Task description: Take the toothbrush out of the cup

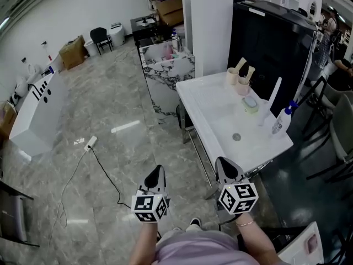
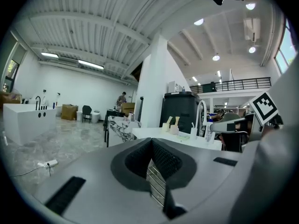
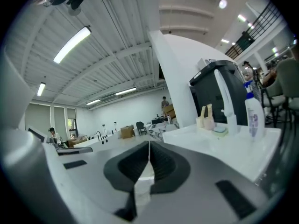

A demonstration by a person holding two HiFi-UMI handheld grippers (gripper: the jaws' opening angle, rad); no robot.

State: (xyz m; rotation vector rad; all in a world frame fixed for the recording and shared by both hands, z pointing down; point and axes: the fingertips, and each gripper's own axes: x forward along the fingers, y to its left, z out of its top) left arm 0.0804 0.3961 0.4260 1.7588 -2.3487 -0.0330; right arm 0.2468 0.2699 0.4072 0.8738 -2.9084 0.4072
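Observation:
Two small cups stand at the back of a white washbasin (image 1: 220,112): a beige cup (image 1: 233,76) and a pinkish cup (image 1: 243,86). A pale toothbrush (image 1: 241,65) sticks up from the first and another toothbrush (image 1: 250,73) from the second. The cups also show far off in the left gripper view (image 2: 171,128) and the right gripper view (image 3: 205,122). My left gripper (image 1: 157,171) (image 2: 151,141) and right gripper (image 1: 223,162) (image 3: 149,143) hang shut and empty in front of the basin, well short of the cups.
On the basin stand a white tap (image 1: 274,99), a soap dish (image 1: 251,104) and a blue-capped bottle (image 1: 282,122). A black cabinet (image 1: 276,43) rises behind it. A marble-patterned stand (image 1: 165,73) sits further back, and a cable (image 1: 102,170) lies on the floor at left.

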